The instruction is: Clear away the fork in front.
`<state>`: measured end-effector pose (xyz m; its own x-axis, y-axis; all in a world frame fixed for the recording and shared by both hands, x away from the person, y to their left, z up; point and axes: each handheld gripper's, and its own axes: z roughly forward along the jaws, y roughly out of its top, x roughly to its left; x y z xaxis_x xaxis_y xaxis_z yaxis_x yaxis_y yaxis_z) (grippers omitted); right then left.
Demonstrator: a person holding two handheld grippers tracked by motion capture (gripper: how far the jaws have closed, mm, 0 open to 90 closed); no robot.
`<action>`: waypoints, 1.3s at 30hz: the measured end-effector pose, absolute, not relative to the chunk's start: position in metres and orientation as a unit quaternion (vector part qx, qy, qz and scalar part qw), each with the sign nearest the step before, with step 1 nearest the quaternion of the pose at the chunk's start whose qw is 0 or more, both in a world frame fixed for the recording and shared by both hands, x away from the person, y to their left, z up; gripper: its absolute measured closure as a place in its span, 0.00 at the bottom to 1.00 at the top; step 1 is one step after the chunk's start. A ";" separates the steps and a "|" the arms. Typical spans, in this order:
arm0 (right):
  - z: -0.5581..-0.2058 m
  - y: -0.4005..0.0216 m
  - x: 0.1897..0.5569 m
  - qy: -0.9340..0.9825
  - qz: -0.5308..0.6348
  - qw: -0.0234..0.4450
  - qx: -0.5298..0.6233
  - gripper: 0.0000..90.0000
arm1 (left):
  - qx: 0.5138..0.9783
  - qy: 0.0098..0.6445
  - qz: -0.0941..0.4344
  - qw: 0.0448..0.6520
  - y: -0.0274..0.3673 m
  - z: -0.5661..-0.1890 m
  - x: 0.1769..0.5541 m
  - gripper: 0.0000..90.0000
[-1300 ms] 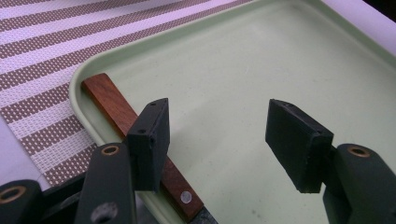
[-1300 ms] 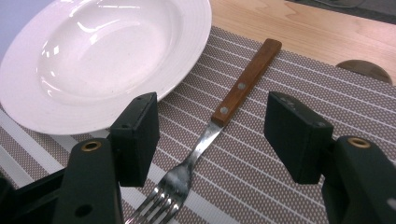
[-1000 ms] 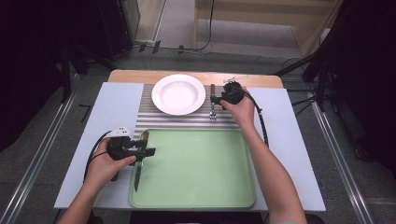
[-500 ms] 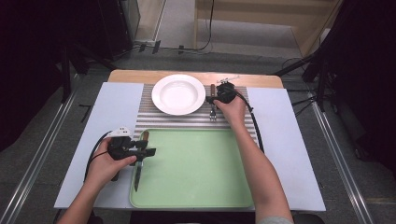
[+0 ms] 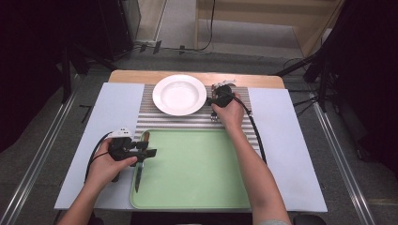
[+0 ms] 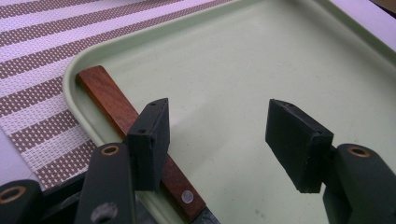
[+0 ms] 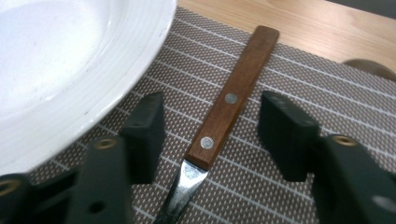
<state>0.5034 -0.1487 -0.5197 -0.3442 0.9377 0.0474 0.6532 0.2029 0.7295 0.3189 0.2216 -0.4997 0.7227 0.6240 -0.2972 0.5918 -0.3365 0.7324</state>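
A wood-handled fork (image 7: pixel 243 65) lies on the striped placemat (image 7: pixel 303 79) just right of the white plate (image 5: pixel 179 93). My right gripper (image 7: pixel 215 116) straddles its handle; the jaws have just been closing but stand open, and the pads are clear of the wood. In the high view the right gripper (image 5: pixel 217 95) sits low beside the plate. A wood-handled knife (image 6: pixel 116 105) rests along the left rim of the green tray (image 6: pixel 243 56). My left gripper (image 6: pixel 219 126) hovers open over it, one finger above the handle. The high view shows the left gripper (image 5: pixel 146 147) at the tray's left edge.
The plate (image 7: pixel 56 60) is close beside the right gripper's left finger. The placemat (image 5: pixel 150 119) lies behind the tray (image 5: pixel 197 164) on a pale blue cover. A bare wooden strip (image 5: pixel 141 76) runs along the back, and a cable trails from each gripper.
My right gripper has moved left toward the plate and dropped over the fork handle, and its jaws have narrowed. The left gripper and knife have stayed put.
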 end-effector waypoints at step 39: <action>-0.521 -0.139 0.495 0.699 0.352 0.206 0.587 0.83 | 0.812 0.379 0.018 0.443 0.226 -0.499 0.320 0.45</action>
<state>0.4955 -0.1395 -0.5208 -0.2261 0.9662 0.1242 0.6755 0.0637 0.7346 0.3200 0.2261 -0.4994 0.7116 0.6315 -0.3079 0.6004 -0.3191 0.7333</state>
